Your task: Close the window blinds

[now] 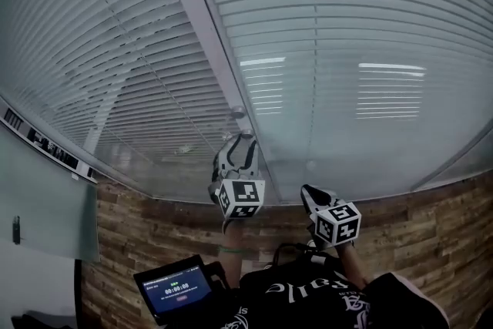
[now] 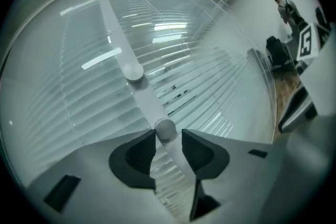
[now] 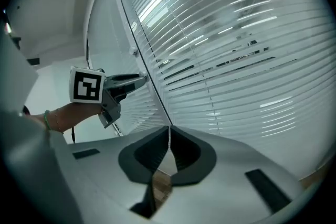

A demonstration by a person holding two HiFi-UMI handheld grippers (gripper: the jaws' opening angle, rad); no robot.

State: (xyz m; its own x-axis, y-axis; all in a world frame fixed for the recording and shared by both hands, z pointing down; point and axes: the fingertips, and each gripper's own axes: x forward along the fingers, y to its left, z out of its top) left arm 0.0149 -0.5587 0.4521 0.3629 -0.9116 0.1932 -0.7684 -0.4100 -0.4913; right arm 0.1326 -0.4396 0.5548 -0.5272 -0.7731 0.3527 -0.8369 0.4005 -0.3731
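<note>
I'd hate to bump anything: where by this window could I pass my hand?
Free: the right pane, bordered by the frame post and lying above the shut right gripper; also the left pane across the post. Crowded: the post's lower knob, which sits between the left gripper's open jaws.

Knob [image 2: 165, 128] between hand-held gripper's [image 2: 169, 136] parted jaws

Head view: taken from behind left gripper [image 1: 240, 141] and right gripper [image 1: 310, 195], faced at glazed wall with blinds [image 1: 347, 27]; middling distance.
Left gripper view: aimed along own fingers [image 2: 137, 153] up white mullion [image 2: 113, 23], very near glass; right gripper's marker cube [image 2: 307, 39] caught at right edge.
Right gripper view: held further back, faced at right pane, left gripper caught at left.
Mullion and blinds shared by all three views.
</note>
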